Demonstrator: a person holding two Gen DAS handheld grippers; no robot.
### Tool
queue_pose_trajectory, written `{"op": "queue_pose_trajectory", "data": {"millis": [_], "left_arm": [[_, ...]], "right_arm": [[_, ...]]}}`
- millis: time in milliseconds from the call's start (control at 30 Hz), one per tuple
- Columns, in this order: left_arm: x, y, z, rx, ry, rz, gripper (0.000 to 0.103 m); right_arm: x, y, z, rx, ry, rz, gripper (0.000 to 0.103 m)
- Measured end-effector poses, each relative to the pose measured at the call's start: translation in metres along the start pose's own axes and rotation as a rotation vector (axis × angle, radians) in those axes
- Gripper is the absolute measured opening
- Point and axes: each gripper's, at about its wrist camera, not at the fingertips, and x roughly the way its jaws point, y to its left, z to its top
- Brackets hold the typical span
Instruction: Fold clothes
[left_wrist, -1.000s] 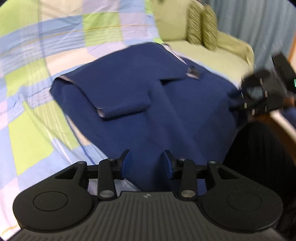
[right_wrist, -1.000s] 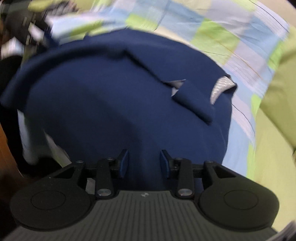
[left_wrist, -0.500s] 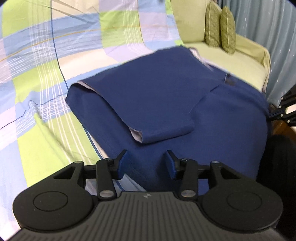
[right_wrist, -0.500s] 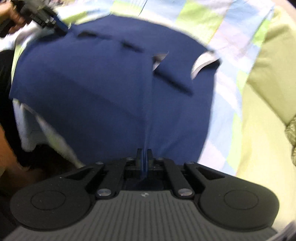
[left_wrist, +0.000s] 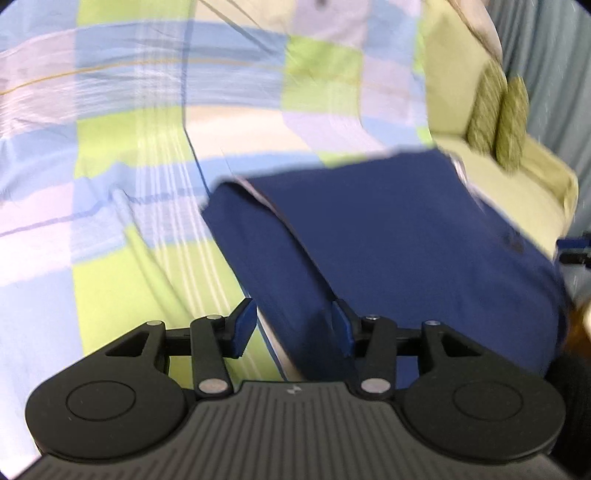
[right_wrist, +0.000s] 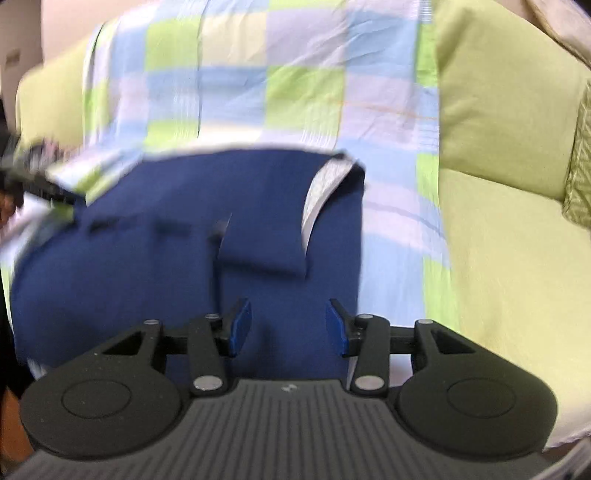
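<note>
A navy blue garment (left_wrist: 406, 236) lies spread on a checked sheet, a sleeve folded over its body (right_wrist: 266, 251) and a pale inner lining showing at one edge (right_wrist: 325, 188). My left gripper (left_wrist: 291, 325) is open and empty, with the garment's near left edge lying between its fingers. My right gripper (right_wrist: 288, 325) is open and empty just above the garment's near hem. The left gripper shows blurred at the far left of the right wrist view (right_wrist: 33, 181).
The checked blue, green and lilac sheet (left_wrist: 129, 184) covers a yellow-green sofa (right_wrist: 509, 221). Two patterned green cushions (left_wrist: 496, 107) stand at the sofa's far end, with a grey curtain (left_wrist: 554, 74) behind. A dark rounded shape (left_wrist: 576, 398) sits at lower right.
My right gripper was shut on the garment's hem half a second ago and has opened and let go. My left gripper stayed open and moved to the garment's left edge. The garment now lies flatter.
</note>
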Motion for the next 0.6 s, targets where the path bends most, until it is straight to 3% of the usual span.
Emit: {"op": "queue_pose_trajectory", "data": {"millis": [67,167,233,333,500,600], "left_arm": [[0.007,0.009,0.015,0.017,-0.005,0.006,0.059],[0.022,0.021,0.031,0.013,0.000,-0.017,0.061],[0.034,0.026,0.036,0.064,0.013,-0.007,0.061],[0.052,0.036,0.043,0.158,0.035,0.019,0.061],[0.081,0.051,0.051,0.148,0.056,-0.018,0.064],[0.095,0.051,0.056,0.156,0.032,-0.050,0.065]], "right_arm": [[0.016,-0.012,0.017,0.034,-0.020,0.035,0.054],[0.055,-0.030,0.049,0.078,-0.022,0.092,0.057],[0.076,-0.040,0.059,0.084,-0.015,0.098,0.057],[0.116,-0.050,0.070,0.010,0.021,0.070,0.057],[0.171,-0.074,0.075,0.015,0.058,0.080,0.057],[0.194,-0.077,0.075,-0.034,0.063,0.044,0.058]]}}
